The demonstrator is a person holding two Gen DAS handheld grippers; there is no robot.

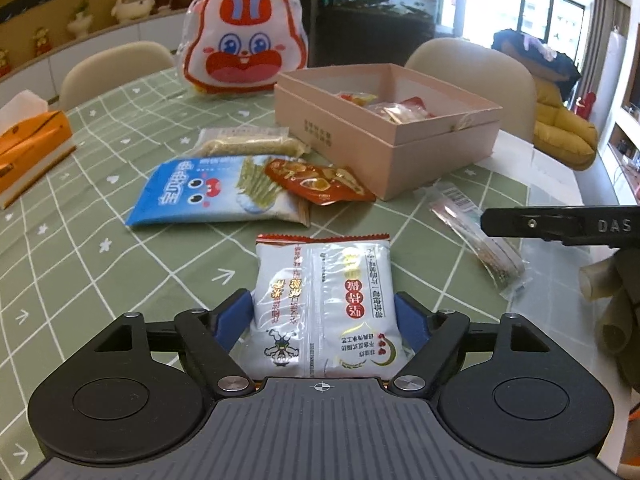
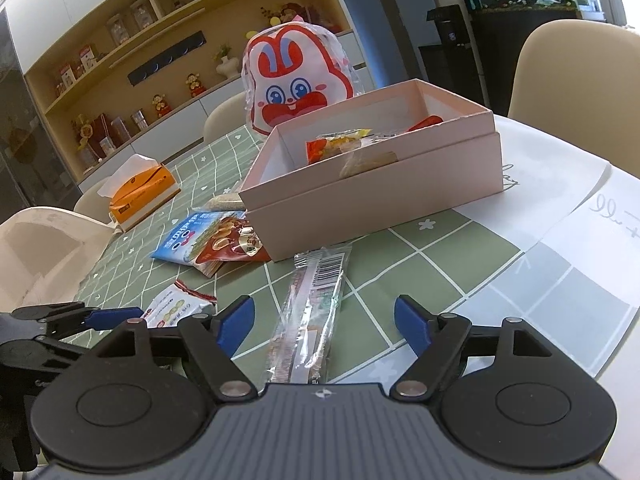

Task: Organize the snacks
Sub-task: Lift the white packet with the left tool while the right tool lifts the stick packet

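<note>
Both grippers stood with fingers spread over the green checked tablecloth (image 1: 120,280). Left gripper (image 1: 324,312) straddled the white snack packet (image 1: 324,304), blue pads just beside its edges; contact could not be judged. Right gripper (image 2: 324,320) straddled a long clear packet (image 2: 312,312), pads apart from it, near the pink box (image 2: 380,192) holding snacks.

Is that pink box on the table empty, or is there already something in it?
Not empty. The pink box stands open with no lid on, and several wrapped snacks lie inside against its far side.
</note>
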